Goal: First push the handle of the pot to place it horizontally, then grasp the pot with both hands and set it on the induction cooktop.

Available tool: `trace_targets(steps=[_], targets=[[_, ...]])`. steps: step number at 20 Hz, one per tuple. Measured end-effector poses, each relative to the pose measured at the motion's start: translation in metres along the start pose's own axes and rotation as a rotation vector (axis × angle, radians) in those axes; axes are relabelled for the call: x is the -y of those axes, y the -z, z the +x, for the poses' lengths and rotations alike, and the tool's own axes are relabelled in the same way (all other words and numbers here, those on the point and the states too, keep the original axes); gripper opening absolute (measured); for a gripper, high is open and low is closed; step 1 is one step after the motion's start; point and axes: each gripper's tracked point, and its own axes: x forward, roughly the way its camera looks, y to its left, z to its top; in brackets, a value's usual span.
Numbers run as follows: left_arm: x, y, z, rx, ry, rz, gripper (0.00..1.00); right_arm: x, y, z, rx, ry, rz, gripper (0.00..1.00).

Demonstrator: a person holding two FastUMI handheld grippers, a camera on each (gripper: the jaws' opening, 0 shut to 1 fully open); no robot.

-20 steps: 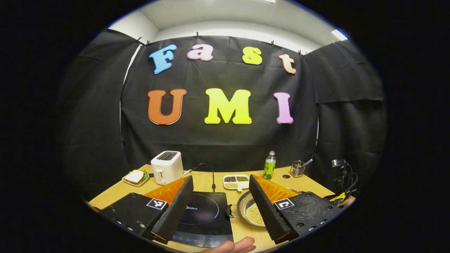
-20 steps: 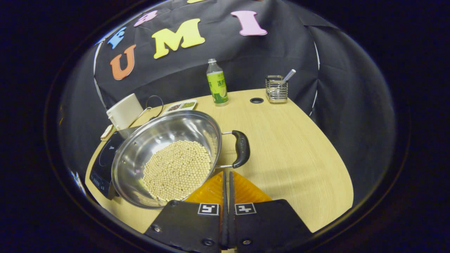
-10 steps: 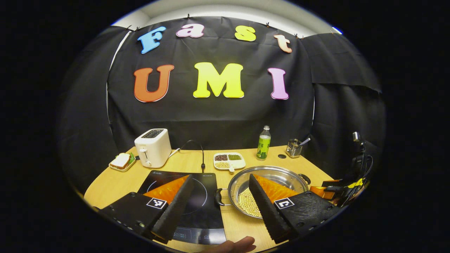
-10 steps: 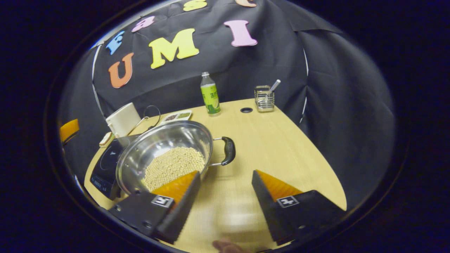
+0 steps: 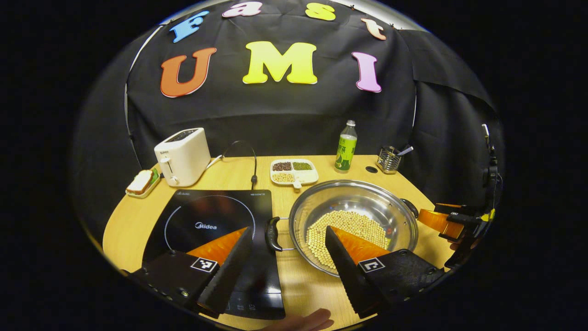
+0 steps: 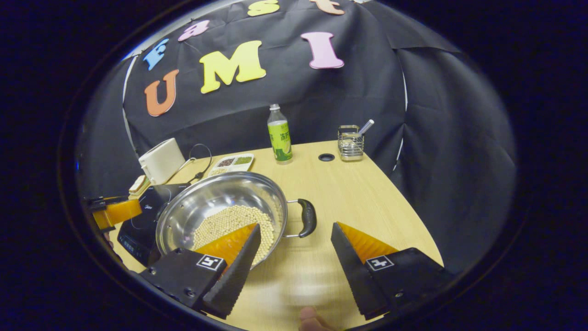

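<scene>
A light wooden table (image 5: 138, 220) stood before the black cloth wall of the booth. In the left gripper view a steel pot (image 5: 353, 220) holding pale round beans (image 5: 349, 230) sat on the table at centre right of the frame, just beside a black induction cooktop (image 5: 206, 220) that bore the word "Midea" in white at its middle; small lettering along the cooktop's far edge was too small to read. The pot's near black handle (image 5: 273, 233) lay between the pot and the cooktop, and its far handle (image 5: 410, 208) pointed toward the frame's right. The left gripper (image 5: 288, 264) hovered low in the frame with its jaws wide apart, gripping nothing, the near handle showing between them. In the right gripper view the right gripper (image 6: 294, 264) was likewise spread open and empty, with the pot's handle (image 6: 307, 218) just above the gap. Along the back of the table stood a white toaster (image 5: 183, 156), whose small label could not be read, a sandwich on a plate (image 5: 141, 182), a divided dish of grains (image 5: 294, 171), a green-labelled bottle (image 5: 346, 148) with unreadable print, and a wire utensil holder (image 5: 388, 159). Each gripper carried square black-and-white markers.
</scene>
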Motion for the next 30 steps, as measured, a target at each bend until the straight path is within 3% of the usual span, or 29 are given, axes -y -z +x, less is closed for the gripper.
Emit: trace_targets(steps=[6,10,17,18,19,21,25,26,27,28,29,30], targets=[[0.005,0.021,0.031,-0.1,0.01,-0.008,0.95,0.002,-0.012,0.026,-0.016,0.026,-0.049,0.96],[-0.007,0.026,0.055,-0.129,-0.039,-0.016,0.95,0.005,-0.015,0.046,-0.045,0.04,-0.09,0.96],[-0.016,0.031,0.084,-0.166,-0.014,-0.086,0.96,0.004,-0.012,0.073,-0.099,0.03,-0.087,0.96],[-0.016,0.026,0.087,-0.155,-0.001,-0.085,0.84,0.004,-0.01,0.076,-0.108,0.025,-0.086,0.96],[-0.013,0.026,0.087,-0.155,0.007,-0.084,0.9,0.004,-0.008,0.08,-0.116,0.025,-0.086,0.97],[-0.017,0.028,0.086,-0.162,-0.003,-0.063,0.92,0.007,-0.005,0.086,-0.124,0.034,-0.078,0.97],[-0.02,0.03,0.087,-0.164,-0.02,-0.071,0.73,0.009,0.004,0.091,-0.152,0.032,-0.065,0.94],[-0.023,0.03,0.088,-0.17,-0.029,-0.074,0.88,0.01,0.005,0.091,-0.157,0.03,-0.065,0.91],[-0.021,0.031,0.087,-0.176,-0.028,-0.084,0.71,0.01,0.007,0.092,-0.161,0.024,-0.063,0.91],[-0.021,0.032,0.087,-0.184,-0.027,-0.088,0.82,0.008,0.008,0.093,-0.165,0.016,-0.06,0.89],[-0.02,0.032,0.083,-0.194,-0.025,-0.092,0.54,0.005,0.01,0.094,-0.174,0.001,-0.055,0.87],[-0.021,0.032,0.082,-0.198,-0.021,-0.083,0.6,0.005,0.014,0.094,-0.187,-0.006,-0.051,0.81]])
